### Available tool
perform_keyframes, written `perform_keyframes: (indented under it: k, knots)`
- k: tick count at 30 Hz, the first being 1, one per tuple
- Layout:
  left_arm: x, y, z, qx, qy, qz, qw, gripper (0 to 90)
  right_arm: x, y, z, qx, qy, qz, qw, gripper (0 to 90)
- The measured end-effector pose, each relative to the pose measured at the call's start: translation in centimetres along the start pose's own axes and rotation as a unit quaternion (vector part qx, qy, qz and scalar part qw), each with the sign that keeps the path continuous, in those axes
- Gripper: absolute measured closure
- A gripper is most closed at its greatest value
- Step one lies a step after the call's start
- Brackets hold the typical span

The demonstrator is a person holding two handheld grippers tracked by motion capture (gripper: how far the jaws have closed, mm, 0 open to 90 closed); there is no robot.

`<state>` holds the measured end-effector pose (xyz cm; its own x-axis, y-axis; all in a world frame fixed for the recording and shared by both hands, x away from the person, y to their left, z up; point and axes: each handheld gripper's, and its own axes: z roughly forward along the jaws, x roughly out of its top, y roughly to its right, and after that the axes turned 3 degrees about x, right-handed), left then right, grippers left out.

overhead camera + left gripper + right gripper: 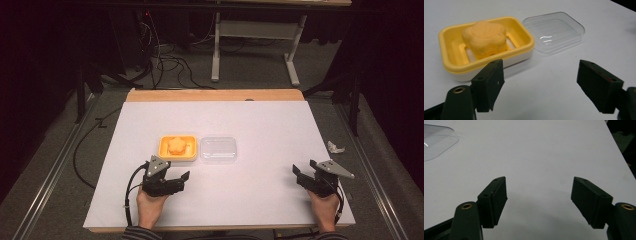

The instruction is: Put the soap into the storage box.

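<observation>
A yellow soap dish (177, 148) (449, 62) sits mid-table with an orange flower-shaped soap (176, 145) (484, 38) lying in it. Its clear plastic lid (218, 149) (554, 31) (436, 141) lies flat on the table just right of the dish. My left gripper (179, 172) (540, 82) is open, held low just in front of the dish, jaws wide apart with nothing between them. My right gripper (303, 172) (539, 200) is open too, far to the right above bare table, well clear of the lid.
The white table top (260, 125) has a wooden strip along its far edge. A crumpled white scrap (335, 147) lies on the floor beyond the right edge. Cables and a table frame (255, 45) stand on the floor behind.
</observation>
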<state>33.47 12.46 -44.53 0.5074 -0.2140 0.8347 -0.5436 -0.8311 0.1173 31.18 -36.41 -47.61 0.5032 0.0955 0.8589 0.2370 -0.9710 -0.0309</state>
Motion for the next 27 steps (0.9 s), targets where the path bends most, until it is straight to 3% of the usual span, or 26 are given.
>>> perform_keyframes:
  k: [14, 27]
  knots:
    - [-0.4, 2.0, 1.6, -0.014, -0.015, 0.029, 0.9994, 22.1, -0.1, 0.0, -0.1, 0.001, 0.008, -0.001, 1.0, 29.2]
    - [-0.8, 2.6, 3.0, -0.019, -0.028, 0.036, 0.9988, 22.3, -0.1, -0.1, -0.2, 0.002, 0.008, -0.002, 1.0, 29.2]
